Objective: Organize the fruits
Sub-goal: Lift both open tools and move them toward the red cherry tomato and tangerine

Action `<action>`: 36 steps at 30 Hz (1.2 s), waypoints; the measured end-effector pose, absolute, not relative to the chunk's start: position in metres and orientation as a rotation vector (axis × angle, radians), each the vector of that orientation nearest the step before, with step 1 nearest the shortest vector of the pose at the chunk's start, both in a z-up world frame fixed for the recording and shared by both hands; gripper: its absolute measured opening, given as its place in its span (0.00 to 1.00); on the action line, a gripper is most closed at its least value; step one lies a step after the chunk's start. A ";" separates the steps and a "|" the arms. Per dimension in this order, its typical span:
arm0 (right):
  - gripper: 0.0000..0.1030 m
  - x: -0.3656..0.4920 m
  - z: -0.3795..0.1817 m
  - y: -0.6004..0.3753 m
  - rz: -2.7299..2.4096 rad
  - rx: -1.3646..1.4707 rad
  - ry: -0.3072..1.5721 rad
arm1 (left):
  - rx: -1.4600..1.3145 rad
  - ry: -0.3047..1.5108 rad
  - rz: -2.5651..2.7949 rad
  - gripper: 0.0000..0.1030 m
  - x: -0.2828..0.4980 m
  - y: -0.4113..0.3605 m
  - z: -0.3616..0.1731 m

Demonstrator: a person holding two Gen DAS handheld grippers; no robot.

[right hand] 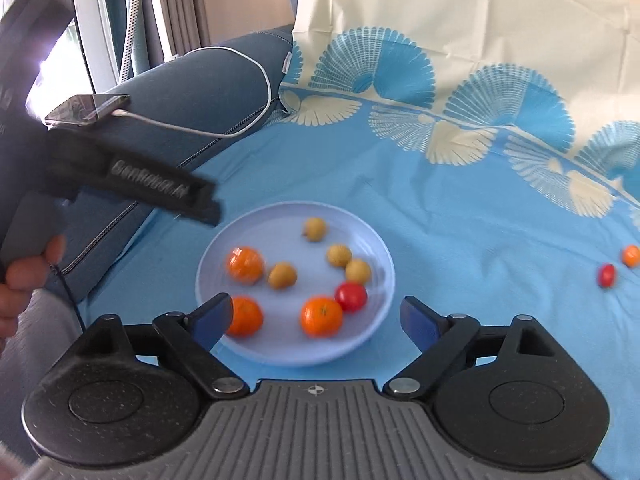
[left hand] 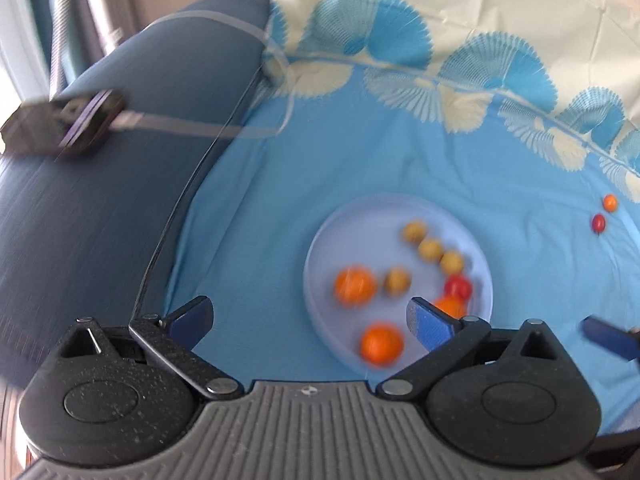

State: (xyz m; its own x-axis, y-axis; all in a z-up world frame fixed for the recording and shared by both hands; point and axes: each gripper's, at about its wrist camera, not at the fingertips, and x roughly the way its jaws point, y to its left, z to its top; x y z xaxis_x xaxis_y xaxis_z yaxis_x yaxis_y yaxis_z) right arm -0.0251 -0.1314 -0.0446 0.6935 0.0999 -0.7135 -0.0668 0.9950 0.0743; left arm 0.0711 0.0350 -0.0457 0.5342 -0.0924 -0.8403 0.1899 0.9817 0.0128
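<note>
I'm looking down both wrist cams at a pale blue plate (right hand: 280,344) sitting on the blue patterned cloth (right hand: 460,240). My right gripper (right hand: 316,316) is hovering just short of the plate's near rim, jaws spread wide, nothing between them. Left gripper (left hand: 310,318) is also gaping wide w/ nothing held, plate (left hand: 320,248) off to its right side; that view is smearing w/ blur.

On the plate I'm counting three oranges: one far-left (right hand: 245,264), one at the near-left rim (right hand: 245,316), one near-centre (right hand: 321,316). A red tomato (right hand: 351,297) is touching that centre orange. Four small yellow-brown fruits are lying scattered across the far half, e.g. (right hand: 315,229) and (right hand: 282,275).

Off the plate, well apart to the right on the cloth, a small red tomato (right hand: 606,275) and a small orange fruit (right hand: 631,255) are sitting just beside each other.

Phone (right hand: 86,109) w/ a white cable (right hand: 240,128) is resting on the dark blue cushion (right hand: 192,92), far left.
</note>
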 end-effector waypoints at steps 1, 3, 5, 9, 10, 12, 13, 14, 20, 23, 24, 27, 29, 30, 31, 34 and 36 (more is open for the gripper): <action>0.92 -0.034 -0.040 -0.130 0.084 0.048 0.799 | 0.095 1.004 -0.154 1.00 0.061 0.040 -0.043; 0.96 -0.050 -0.029 -0.128 0.058 0.056 0.787 | 0.075 1.004 -0.141 1.00 0.045 0.048 -0.038; 0.97 -0.065 -0.018 -0.124 0.042 0.055 0.762 | 0.070 0.986 -0.135 1.00 0.030 0.053 -0.032; 0.99 -0.091 -0.004 -0.116 0.027 0.023 0.723 | 0.098 0.928 -0.135 1.00 0.007 0.054 -0.016; 0.99 -0.098 -0.001 -0.113 0.019 0.016 0.715 | 0.101 0.913 -0.138 1.00 0.000 0.053 -0.012; 0.99 -0.109 0.005 -0.110 0.013 0.002 0.695 | 0.103 0.888 -0.152 1.00 -0.014 0.054 -0.005; 0.99 -0.115 0.007 -0.109 0.011 -0.007 0.689 | 0.104 0.877 -0.159 1.00 -0.020 0.053 -0.002; 0.99 -0.121 0.009 -0.107 0.006 -0.018 0.682 | 0.106 0.866 -0.168 1.00 -0.026 0.053 0.001; 0.99 -0.151 0.023 -0.103 -0.029 -0.041 0.633 | 0.131 0.801 -0.185 1.00 -0.057 0.051 0.015; 0.99 -0.165 0.028 -0.101 -0.037 -0.051 0.602 | 0.133 0.784 -0.187 1.00 -0.068 0.051 0.020; 0.99 -0.168 0.030 -0.101 -0.039 -0.053 0.594 | 0.132 0.782 -0.189 1.00 -0.071 0.052 0.021; 0.99 -0.176 0.035 -0.099 -0.045 -0.059 0.571 | 0.133 0.776 -0.196 1.00 -0.077 0.052 0.024; 0.99 -0.181 0.038 -0.100 -0.051 -0.059 0.557 | 0.134 0.767 -0.198 1.00 -0.080 0.053 0.026; 0.99 -0.183 0.039 -0.100 -0.053 -0.058 0.550 | 0.135 0.761 -0.199 1.00 -0.082 0.053 0.028; 0.99 -0.185 0.041 -0.100 -0.055 -0.059 0.545 | 0.135 0.755 -0.199 1.00 -0.083 0.053 0.029; 0.99 -0.190 0.043 -0.099 -0.057 -0.060 0.532 | 0.134 0.745 -0.200 1.00 -0.087 0.053 0.031; 0.99 -0.194 0.044 -0.098 -0.058 -0.062 0.526 | 0.134 0.744 -0.201 1.00 -0.088 0.054 0.032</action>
State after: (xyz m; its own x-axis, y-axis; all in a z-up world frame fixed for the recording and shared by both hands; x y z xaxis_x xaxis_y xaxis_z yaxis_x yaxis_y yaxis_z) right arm -0.1936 -0.0983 0.0445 0.8634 -0.0714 -0.4995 0.0394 0.9965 -0.0743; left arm -0.0880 0.0542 0.0323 0.7180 -0.1336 -0.6831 0.2283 0.9723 0.0497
